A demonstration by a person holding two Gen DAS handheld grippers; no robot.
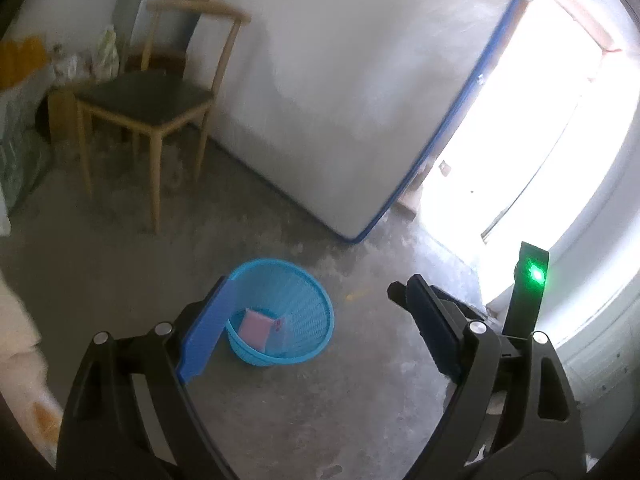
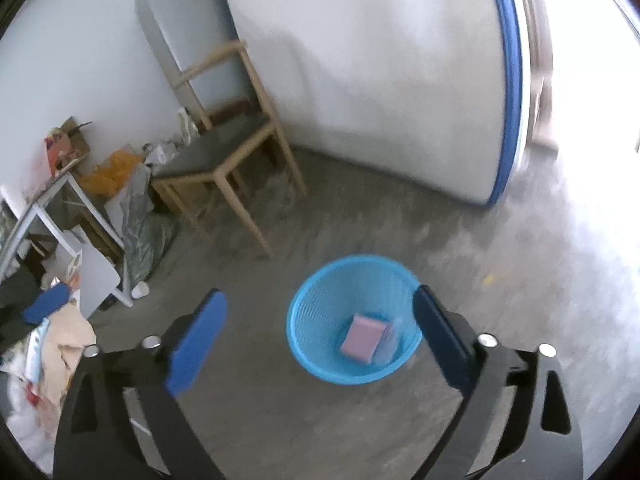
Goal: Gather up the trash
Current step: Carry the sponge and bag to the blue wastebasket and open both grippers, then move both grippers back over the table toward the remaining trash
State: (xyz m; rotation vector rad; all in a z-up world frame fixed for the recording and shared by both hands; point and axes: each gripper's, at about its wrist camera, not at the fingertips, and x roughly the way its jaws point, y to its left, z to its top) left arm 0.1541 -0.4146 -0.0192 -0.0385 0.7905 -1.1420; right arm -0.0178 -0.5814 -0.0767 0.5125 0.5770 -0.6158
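Note:
A light blue mesh basket (image 1: 298, 288) (image 2: 320, 320) stands on the bare concrete floor. In it lie a pink packet (image 1: 254, 326) (image 2: 362, 338) and a clear bluish wrapper (image 1: 280, 330) (image 2: 387, 344) beside it. My left gripper (image 1: 314, 284) hangs above and just in front of the basket, open, with nothing between its blue pads. My right gripper (image 2: 319, 292) also hovers over the basket's near side, open and empty. A black part with a green light (image 1: 534, 274) shows at the right of the left wrist view.
A wooden chair (image 1: 148, 104) (image 2: 224, 152) stands behind the basket. A white mattress with blue edging (image 1: 340, 80) (image 2: 380, 80) leans upright beside a bright doorway (image 1: 540, 120). Bags, boxes and a small white table (image 2: 80, 208) crowd the left wall.

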